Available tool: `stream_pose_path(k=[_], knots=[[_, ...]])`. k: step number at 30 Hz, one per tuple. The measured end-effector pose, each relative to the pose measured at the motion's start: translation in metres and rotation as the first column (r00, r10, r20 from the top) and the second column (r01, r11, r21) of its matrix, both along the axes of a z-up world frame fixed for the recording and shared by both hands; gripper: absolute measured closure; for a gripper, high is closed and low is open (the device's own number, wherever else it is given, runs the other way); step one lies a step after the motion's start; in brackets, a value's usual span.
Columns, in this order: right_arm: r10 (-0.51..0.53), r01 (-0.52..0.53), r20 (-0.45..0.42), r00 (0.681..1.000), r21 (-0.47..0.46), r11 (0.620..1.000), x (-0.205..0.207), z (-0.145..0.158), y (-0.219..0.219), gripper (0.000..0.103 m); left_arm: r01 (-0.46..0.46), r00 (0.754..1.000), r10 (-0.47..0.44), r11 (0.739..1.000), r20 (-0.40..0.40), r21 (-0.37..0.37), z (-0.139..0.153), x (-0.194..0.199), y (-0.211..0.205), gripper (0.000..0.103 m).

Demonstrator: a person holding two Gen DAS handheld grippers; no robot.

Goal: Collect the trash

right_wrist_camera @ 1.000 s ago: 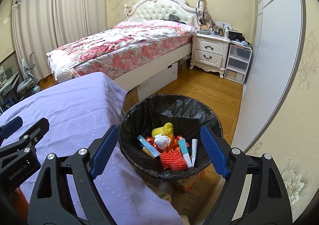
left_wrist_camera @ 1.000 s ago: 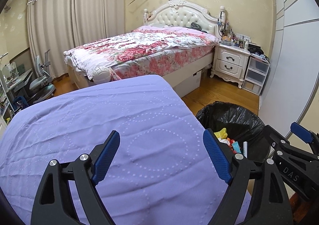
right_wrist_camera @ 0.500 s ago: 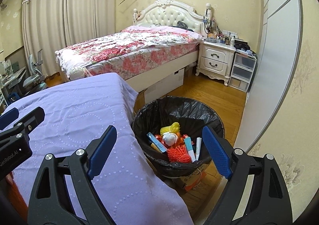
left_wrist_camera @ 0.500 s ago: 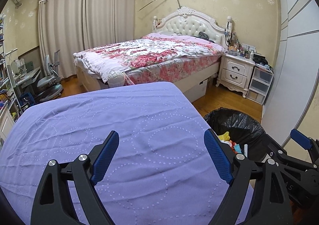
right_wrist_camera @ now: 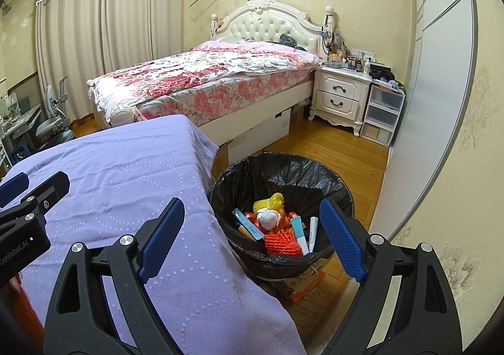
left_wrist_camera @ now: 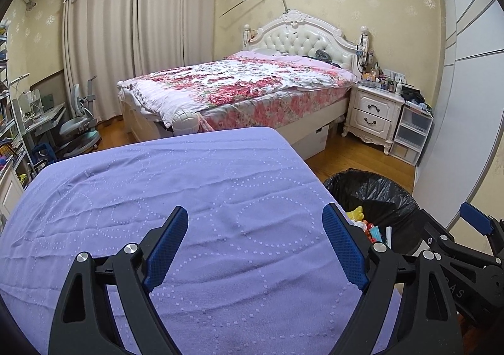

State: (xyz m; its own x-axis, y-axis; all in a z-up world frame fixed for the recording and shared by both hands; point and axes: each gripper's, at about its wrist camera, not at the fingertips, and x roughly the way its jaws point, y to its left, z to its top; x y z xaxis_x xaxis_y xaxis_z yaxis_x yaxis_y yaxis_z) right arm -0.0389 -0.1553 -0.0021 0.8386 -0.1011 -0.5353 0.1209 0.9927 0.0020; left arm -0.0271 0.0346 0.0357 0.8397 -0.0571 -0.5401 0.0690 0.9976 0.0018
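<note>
Readable writing first: "GenRobot.AI" in white on the side of the left gripper (right_wrist_camera: 19,213) as seen from the right wrist view, partly cut off at the frame edge, and a few letters like "AS" on the right gripper (left_wrist_camera: 472,248) from the left wrist view. Some print on the cardboard box (right_wrist_camera: 302,284) under the bin too, too small to make out. Both tongs spread wide and released, nothing between the blue pads (left_wrist_camera: 167,238), just hanging over a purple bedspread (left_wrist_camera: 189,197) with a dotted ring pattern. Trash bin (right_wrist_camera: 280,197) lined with a black bag, sitting on the wood floor right beside the edge of the purple cover, already loaded: yellow foam netting (right_wrist_camera: 269,201), white crumpled wad (right_wrist_camera: 267,219), orange-red mesh (right_wrist_camera: 282,243), a couple of white-and-teal tubes (right_wrist_camera: 299,230), a blue flat pack (right_wrist_camera: 247,224). Further back, floral-covered bed (left_wrist_camera: 239,87) with a white tufted headboard, white nightstand (left_wrist_camera: 371,109) cluttered with bottles, plastic drawer unit (left_wrist_camera: 411,131) next to it, beige curtains (left_wrist_camera: 126,40), desk chair (left_wrist_camera: 78,122) far left.
</note>
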Motion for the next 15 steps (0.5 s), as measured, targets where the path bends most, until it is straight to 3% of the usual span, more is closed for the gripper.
stream_pose_path(k=[15], knots=[[0.001,-0.001,0.0,1.0,0.001,1.0,0.0,-0.0004,-0.0007,0.017,-0.003,1.0,0.003,1.0,-0.004,-0.003,0.0004,-0.0018,0.0012,0.019]])
